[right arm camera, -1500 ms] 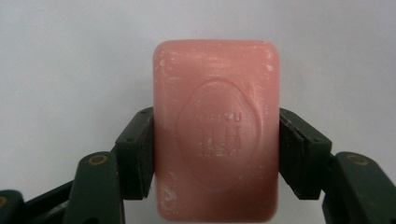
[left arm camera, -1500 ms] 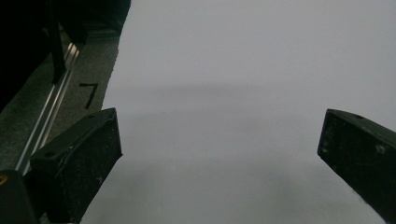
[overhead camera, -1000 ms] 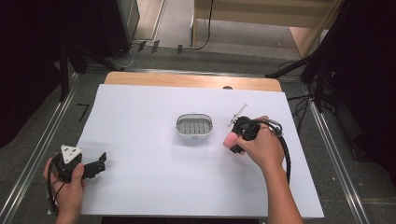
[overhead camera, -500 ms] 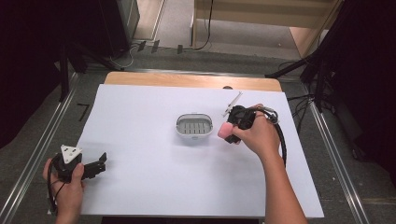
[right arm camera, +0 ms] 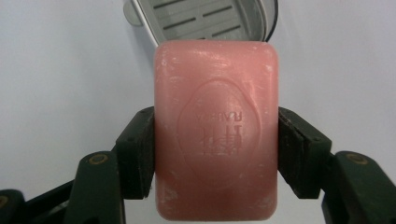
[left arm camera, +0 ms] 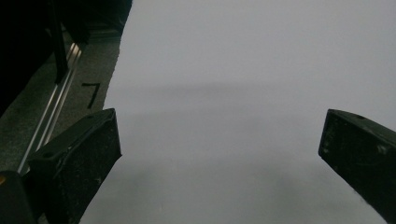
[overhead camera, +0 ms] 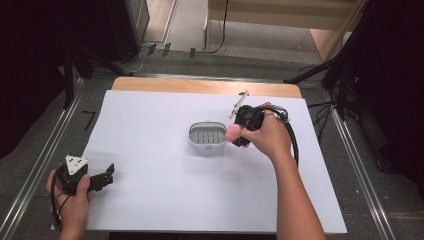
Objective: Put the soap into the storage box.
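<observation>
Right gripper view has it plainly: one pink soap bar (right arm camera: 215,128) sits squarely between the two black jaws, both pads pressed flat against its long sides, embossed face toward the camera, and the right gripper (right arm camera: 215,154) clamped tight on it. Just beyond the bar's far end is a single grey soap dish (right arm camera: 210,19) with a slotted floor, lying on the white surface (right arm camera: 60,60). From the high view, the right gripper (overhead camera: 239,134) holds the soap (overhead camera: 232,133) at the right-hand rim of the dish (overhead camera: 207,137), near the middle of the surface (overhead camera: 160,190). Over at the near left corner, the left gripper (overhead camera: 102,178) rests low in the person's hand, well apart from the dish; in the left gripper view its jaws stand wide open with nothing between them but bare white sheet. Around the surface: metal rails, dark curtains, a wooden edge at the far side, cables on the floor.
</observation>
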{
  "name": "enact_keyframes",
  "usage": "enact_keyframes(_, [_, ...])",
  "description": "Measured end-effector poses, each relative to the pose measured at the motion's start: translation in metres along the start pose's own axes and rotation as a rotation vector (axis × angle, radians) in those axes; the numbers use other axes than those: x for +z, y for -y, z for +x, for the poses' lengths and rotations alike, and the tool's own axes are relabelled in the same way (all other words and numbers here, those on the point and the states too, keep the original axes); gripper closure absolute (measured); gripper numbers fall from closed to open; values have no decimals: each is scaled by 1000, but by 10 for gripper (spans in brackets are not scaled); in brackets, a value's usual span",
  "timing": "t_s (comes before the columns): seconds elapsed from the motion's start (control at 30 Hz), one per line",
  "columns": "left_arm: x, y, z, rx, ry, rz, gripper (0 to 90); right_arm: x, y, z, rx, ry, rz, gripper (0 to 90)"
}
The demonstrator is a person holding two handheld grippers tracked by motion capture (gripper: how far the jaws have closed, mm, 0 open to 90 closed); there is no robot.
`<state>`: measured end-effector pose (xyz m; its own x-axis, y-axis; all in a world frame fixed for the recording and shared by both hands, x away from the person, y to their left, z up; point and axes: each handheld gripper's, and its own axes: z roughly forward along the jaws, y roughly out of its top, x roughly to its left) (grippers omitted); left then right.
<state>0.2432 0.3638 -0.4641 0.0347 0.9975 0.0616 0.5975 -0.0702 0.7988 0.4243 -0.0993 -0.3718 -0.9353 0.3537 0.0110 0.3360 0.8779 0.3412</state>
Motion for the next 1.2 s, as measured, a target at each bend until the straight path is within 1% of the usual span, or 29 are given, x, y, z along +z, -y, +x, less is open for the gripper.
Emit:
enact_keyframes(0.07, [0, 0, 0, 0, 0, 0, 0, 0, -5, 0, -11, -1, -9, 389])
enact_keyframes(0.13, [0, 0, 0, 2, -1, 2, 0, -1, -11, 1, -11, -2, -18, 389])
enact_keyframes(0.2, [0, 0, 0, 1, 0, 2, 0, 0, -16, 0, -28, -6, -24, 389])
enact_keyframes(0.3, [0, 0, 0, 2, 2, 2, 0, 2, -24, 0, -44, 1, -17, 389])
enact_keyframes(0.33, [0, 0, 0, 2, 3, 4, 0, 3, -26, 0, -60, 3, -16, 390])
enact_keyframes(0.5, [0, 0, 0, 0, 7, 2, 0, 8, -38, 1, -82, -17, -9, 390])
enact_keyframes(0.53, [0, 0, 0, 0, 8, 4, 0, 9, -41, 1, -97, -15, -11, 389])
enact_keyframes(0.63, [0, 0, 0, 0, 9, 5, 0, 13, -49, 3, -101, -29, -19, 389])
enact_keyframes(0.67, [0, 0, 0, -1, 9, 4, 0, 14, -51, 3, -114, -38, -23, 389])
enact_keyframes(0.7, [0, 0, 0, -1, 10, 4, 0, 16, -53, 3, -117, -41, -18, 389])
enact_keyframes(0.8, [0, 0, 0, -1, 11, 6, 0, 22, -58, 2, -146, -48, -18, 389])
enact_keyframes(0.93, [1, 0, 1, -2, 13, 7, 0, 30, -62, 2, -168, -62, -8, 389])
enact_keyframes(1.0, [1, 0, 1, -2, 13, 7, 0, 33, -64, 2, -169, -74, -7, 390])
enact_keyframes(1.17, [1, 0, 1, 1, 14, 9, 0, 39, -69, 1, -186, -82, -9, 389])
enact_keyframes(1.2, [1, 0, 1, 0, 14, 9, 0, 40, -70, 1, -180, -81, -9, 389])
